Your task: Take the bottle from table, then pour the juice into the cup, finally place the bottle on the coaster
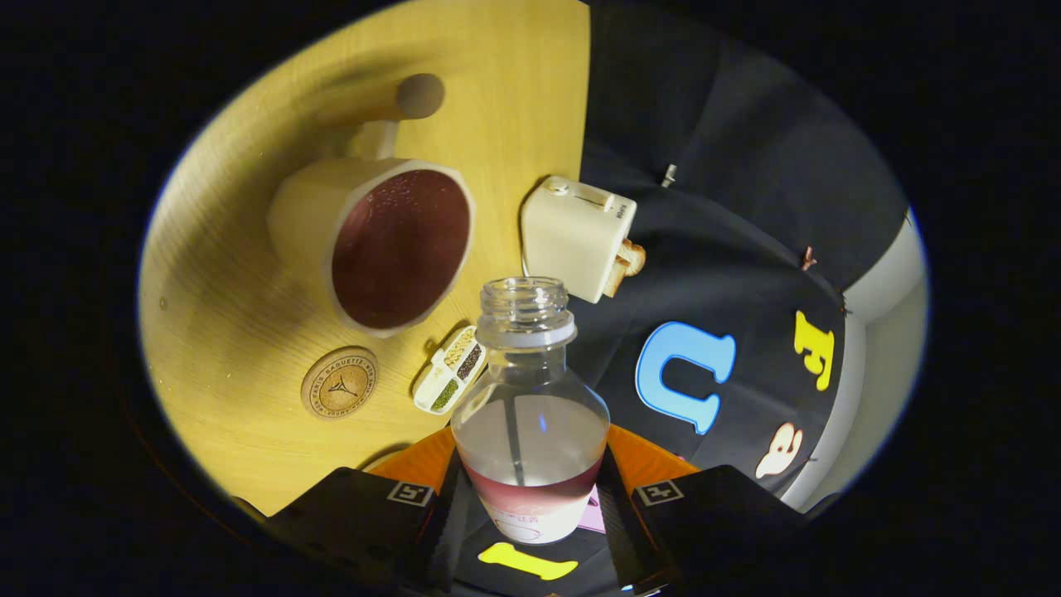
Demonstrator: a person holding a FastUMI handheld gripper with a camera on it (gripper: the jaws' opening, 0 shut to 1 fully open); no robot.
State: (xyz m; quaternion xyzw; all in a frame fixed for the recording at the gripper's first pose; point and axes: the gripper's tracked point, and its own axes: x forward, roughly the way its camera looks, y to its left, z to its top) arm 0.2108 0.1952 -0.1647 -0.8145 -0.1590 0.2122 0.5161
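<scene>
Clamped between my gripper's (530, 497) two fingers is the bottle (530, 414), a clear plastic one with its cap off; the jaws are closed to the width of its body, one finger pressing each side. I see a shallow band of red juice (530, 489) low in the bottle, and the fingers cover much of its lower part, so I cannot make out its base. Beyond the bottle's open mouth stands the cup (390, 245), a pale mug on the wooden table (224, 332), filled with dark red juice. Near the cup, closer to the fingers, lies the round coaster (340, 383), bare. Just beside it sits a small white tray (450, 370) holding compartments of grains. Past the bottle's mouth, near the table's edge, sits a cream toaster (578, 236) with bread poking out.
</scene>
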